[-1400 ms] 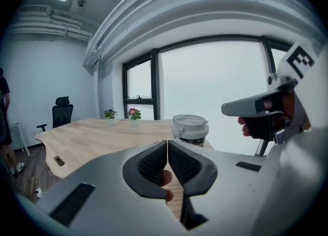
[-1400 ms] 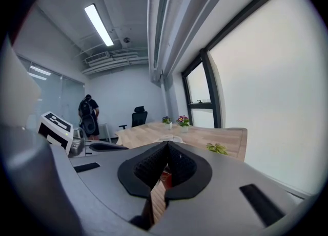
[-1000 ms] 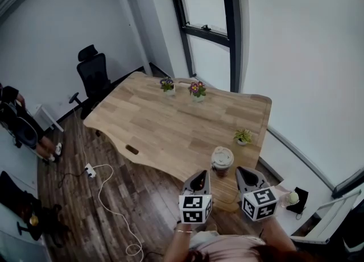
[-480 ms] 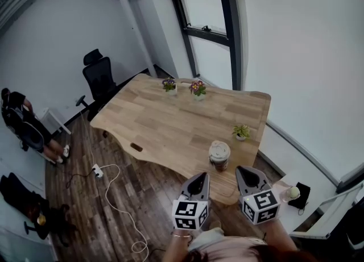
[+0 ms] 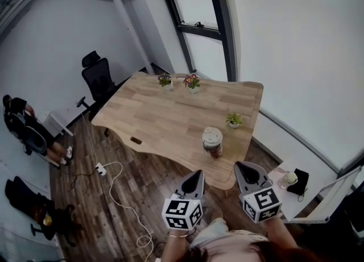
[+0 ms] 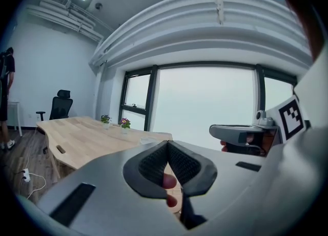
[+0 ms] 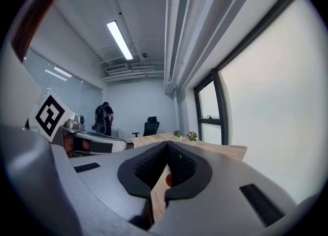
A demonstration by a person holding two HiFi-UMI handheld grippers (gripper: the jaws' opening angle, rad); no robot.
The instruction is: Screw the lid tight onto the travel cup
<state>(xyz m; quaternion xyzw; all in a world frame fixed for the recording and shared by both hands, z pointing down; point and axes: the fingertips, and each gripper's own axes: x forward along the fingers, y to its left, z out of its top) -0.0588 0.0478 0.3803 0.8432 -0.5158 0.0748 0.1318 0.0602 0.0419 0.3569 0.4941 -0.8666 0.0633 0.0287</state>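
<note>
Pale wood tabletop is filling the middle of an office room, with a window behind it. The travel cup is standing upright near the tabletop's near edge, its lid sitting on top. The left claw and the right claw are hovering side by side off that near edge, above the floor, both pointing toward the tabletop and apart from the cup. Both claws are pinching fully together with nothing between the pads.
</note>
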